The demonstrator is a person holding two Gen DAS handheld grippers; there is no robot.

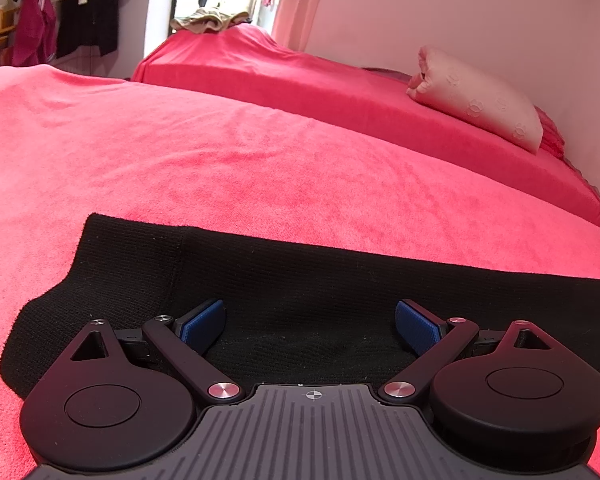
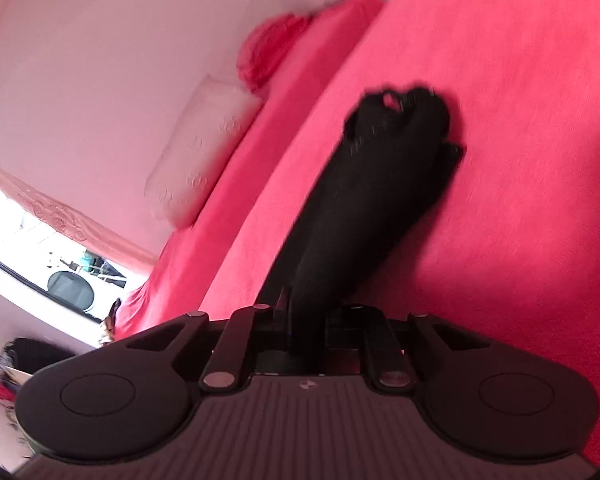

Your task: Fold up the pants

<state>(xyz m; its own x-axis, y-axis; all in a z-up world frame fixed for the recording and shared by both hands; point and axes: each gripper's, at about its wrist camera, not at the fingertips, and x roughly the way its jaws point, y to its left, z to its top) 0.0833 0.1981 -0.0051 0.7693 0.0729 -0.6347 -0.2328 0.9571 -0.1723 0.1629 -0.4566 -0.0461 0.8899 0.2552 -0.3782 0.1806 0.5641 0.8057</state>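
Between the right gripper's (image 2: 306, 320) closed fingers, a bunched length of the black pants (image 2: 364, 196) is pinched; the cloth runs straight away from the jaws and its far end curls on the red bed cover (image 2: 520, 160). Left gripper (image 1: 310, 320) hovers with blue pads (image 1: 204, 322) spread wide over flat pants cloth (image 1: 300, 276), whose long axis lies across that view, left to right. Judged step: carrying one end over for a fold. Next move calls for laying it square, edges aligned. Beyond lies a pillow (image 1: 480, 100).

The pants (image 1: 300, 280) lie on the blanket (image 1: 180, 152), under the left gripper (image 1: 310, 322). Behind them, a pillow (image 1: 476, 98) lies against the wall (image 1: 460, 8).
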